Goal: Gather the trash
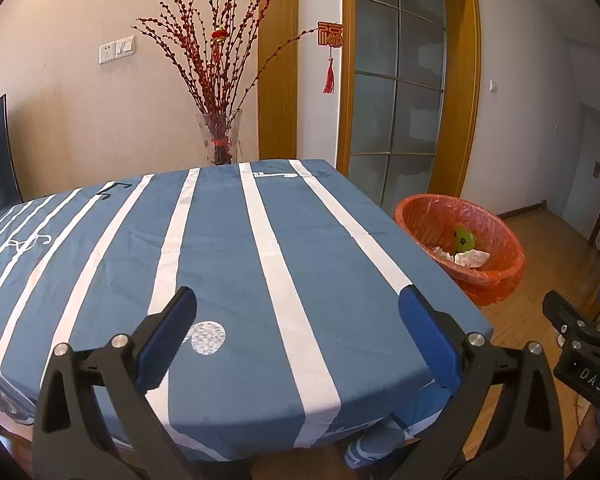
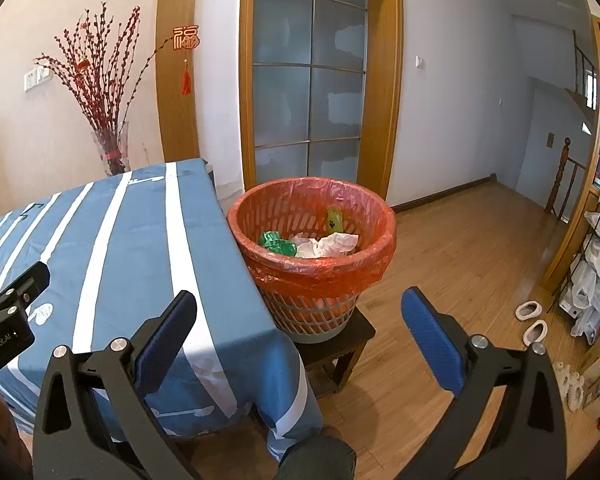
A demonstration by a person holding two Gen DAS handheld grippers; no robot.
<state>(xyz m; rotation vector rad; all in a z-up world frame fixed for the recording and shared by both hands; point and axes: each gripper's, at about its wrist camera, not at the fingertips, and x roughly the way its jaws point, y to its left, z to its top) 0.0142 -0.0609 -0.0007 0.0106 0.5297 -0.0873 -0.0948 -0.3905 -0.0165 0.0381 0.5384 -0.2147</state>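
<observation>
1. Both tongs are spread and hold nothing: left gripper (image 1: pixel 298 334) over the table (image 1: pixel 228 240), right gripper (image 2: pixel 300 336) near its right edge.
2. Crumpled trash (image 2: pixel 324 245) lies in the red-lined basket (image 2: pixel 314 276) right of the table.
3. No trash shows on the cloth; collecting looks nearly done.

A: Tablecloth (image 1: pixel 228 248)? Blue w/ white stripes. Gripper pads (image 1: pixel 428 340) blue, arms black.
B: Bin (image 2: pixel 312 216) orange-red w/ red liner; inside white tissue (image 2: pixel 328 245), green bag (image 2: pixel 277 242), yellow-green packet (image 2: pixel 333 220).
</observation>
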